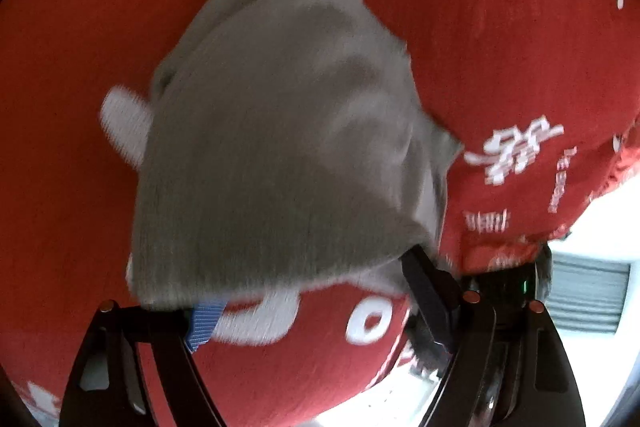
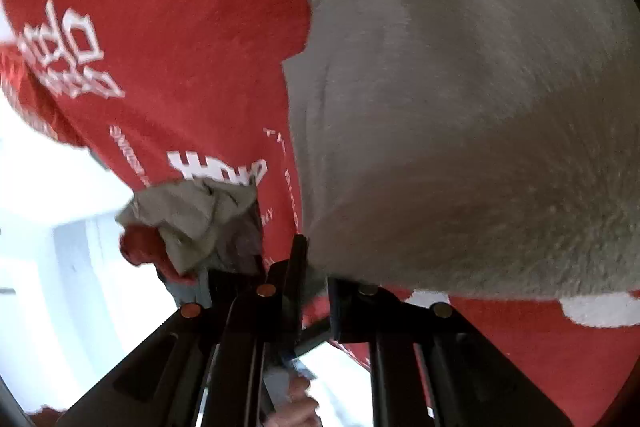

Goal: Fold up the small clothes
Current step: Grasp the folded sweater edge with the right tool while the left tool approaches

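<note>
A small grey knitted garment (image 1: pixel 280 131) lies bunched on a red cloth with white lettering (image 1: pixel 500 47). In the left wrist view my left gripper (image 1: pixel 304 311) stands open, its fingers wide apart, with the garment's near edge draped between them and over the left finger's blue pad (image 1: pixel 204 323). In the right wrist view the grey garment (image 2: pixel 460 131) fills the right side. My right gripper (image 2: pixel 316 291) has its fingers close together on the garment's lower left corner.
The red cloth (image 2: pixel 180 27) covers the work surface and hangs over its edge. A crumpled grey rag (image 2: pixel 196 223) lies at that edge. A bright white floor or wall (image 2: pixel 60 227) lies beyond. The other gripper's black body (image 1: pixel 508 291) sits at the right.
</note>
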The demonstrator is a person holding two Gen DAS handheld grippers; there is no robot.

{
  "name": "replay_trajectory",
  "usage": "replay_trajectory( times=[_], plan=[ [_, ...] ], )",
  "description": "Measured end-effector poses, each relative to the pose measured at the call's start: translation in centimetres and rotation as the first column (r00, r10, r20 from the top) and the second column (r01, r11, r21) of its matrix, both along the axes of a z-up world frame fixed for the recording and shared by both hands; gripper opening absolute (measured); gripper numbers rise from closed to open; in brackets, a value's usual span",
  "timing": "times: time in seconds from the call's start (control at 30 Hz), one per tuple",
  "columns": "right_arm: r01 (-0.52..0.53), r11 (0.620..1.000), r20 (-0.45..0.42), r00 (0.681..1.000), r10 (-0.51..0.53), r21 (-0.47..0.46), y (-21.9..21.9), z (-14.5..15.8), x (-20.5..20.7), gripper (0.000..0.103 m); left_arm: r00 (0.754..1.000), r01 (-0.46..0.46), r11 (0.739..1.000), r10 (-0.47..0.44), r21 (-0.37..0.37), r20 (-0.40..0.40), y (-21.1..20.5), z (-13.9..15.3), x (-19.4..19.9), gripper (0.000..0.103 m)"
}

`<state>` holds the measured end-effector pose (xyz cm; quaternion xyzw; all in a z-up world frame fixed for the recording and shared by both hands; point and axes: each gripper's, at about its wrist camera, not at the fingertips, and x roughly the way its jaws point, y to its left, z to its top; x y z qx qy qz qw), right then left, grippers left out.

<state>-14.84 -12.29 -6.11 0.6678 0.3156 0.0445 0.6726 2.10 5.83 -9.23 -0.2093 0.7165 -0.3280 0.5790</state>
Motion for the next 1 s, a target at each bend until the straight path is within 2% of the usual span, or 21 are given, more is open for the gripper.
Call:
replay_trajectory(
  times=[0.13,0.17,0.23,0.3,0.37,0.4,0.43,0.53,0.6,0.67,0.73,0.8,0.9,0.97,1.0],
  plan=[
    [-0.093,0.994,-0.017,0.996,0.092,-0.054,1.0,0.2,1.2,0.008,0.995,-0.058,0.994,0.05,0.091,0.09,-0.9,0.5,1.7,0.082],
    [-0.11,0.992,-0.028,0.994,0.108,-0.063,1.2,0.0,1.3,0.008,0.994,-0.073,0.99,0.062,0.121,0.091,-1.0,0.4,2.0,0.082],
    [-0.139,0.988,-0.049,0.989,0.137,-0.059,1.8,-0.6,1.6,0.008,0.993,-0.104,0.987,0.096,0.119,0.073,-0.4,0.4,2.0,0.082],
    [-0.143,0.989,-0.059,0.988,0.142,-0.028,1.9,-1.1,1.2,0.012,0.992,-0.101,0.985,0.089,0.141,0.091,0.5,0.8,1.5,0.082],
    [-0.124,0.992,-0.122,0.985,0.125,0.012,2.1,-2.1,0.2,0.035,0.992,-0.087,0.982,0.071,0.166,0.101,1.6,0.8,1.0,0.082],
    [-0.115,0.993,-0.142,0.983,0.118,0.028,2.2,-2.6,-0.4,0.067,0.993,-0.082,0.981,0.066,0.175,0.094,2.1,0.6,0.9,0.082],
    [-0.093,0.994,-0.16,0.982,0.1,0.052,2.4,-3.2,-1.0,0.076,0.994,-0.077,0.98,0.063,0.183,0.085,2.5,0.3,0.8,0.082],
    [-0.006,0.994,-0.163,0.986,0.025,0.111,2.7,-5.0,-2.4,0.076,0.996,-0.059,0.982,0.045,0.18,0.078,3.1,-0.3,0.9,0.082],
    [0.074,0.983,-0.13,0.99,-0.052,0.166,2.5,-5.9,-2.5,0.074,0.995,-0.027,0.983,0.009,0.182,0.099,2.6,-0.1,1.0,0.082],
    [0.135,0.969,-0.119,0.987,-0.112,0.207,2.3,-6.5,-2.1,0.062,0.994,-0.008,0.983,-0.012,0.186,0.107,2.1,-0.1,1.0,0.082],
    [0.162,0.959,-0.126,0.983,-0.135,0.233,2.3,-7.0,-1.3,0.008,0.996,-0.007,0.984,-0.01,0.176,0.093,2.1,-0.1,0.8,0.082],
    [0.178,0.952,-0.119,0.981,-0.152,0.25,2.0,-6.9,-0.6,0.009,0.998,-0.018,0.988,0.009,0.15,0.059,2.1,0.0,0.4,0.082],
    [0.169,0.956,-0.04,0.986,-0.165,0.24,1.2,-4.7,0.0,0.008,0.998,-0.056,0.993,0.053,0.102,0.03,1.6,0.2,-0.2,0.082],
    [0.141,0.967,-0.023,0.99,-0.139,0.214,1.0,-3.7,0.3,0.008,0.996,-0.087,0.99,0.083,0.113,0.042,1.0,0.1,-0.1,0.082],
    [0.124,0.972,-0.027,0.992,-0.121,0.199,0.8,-3.4,0.3,0.008,0.993,-0.113,0.983,0.105,0.142,0.061,0.7,0.0,0.2,0.082]
  ],
)
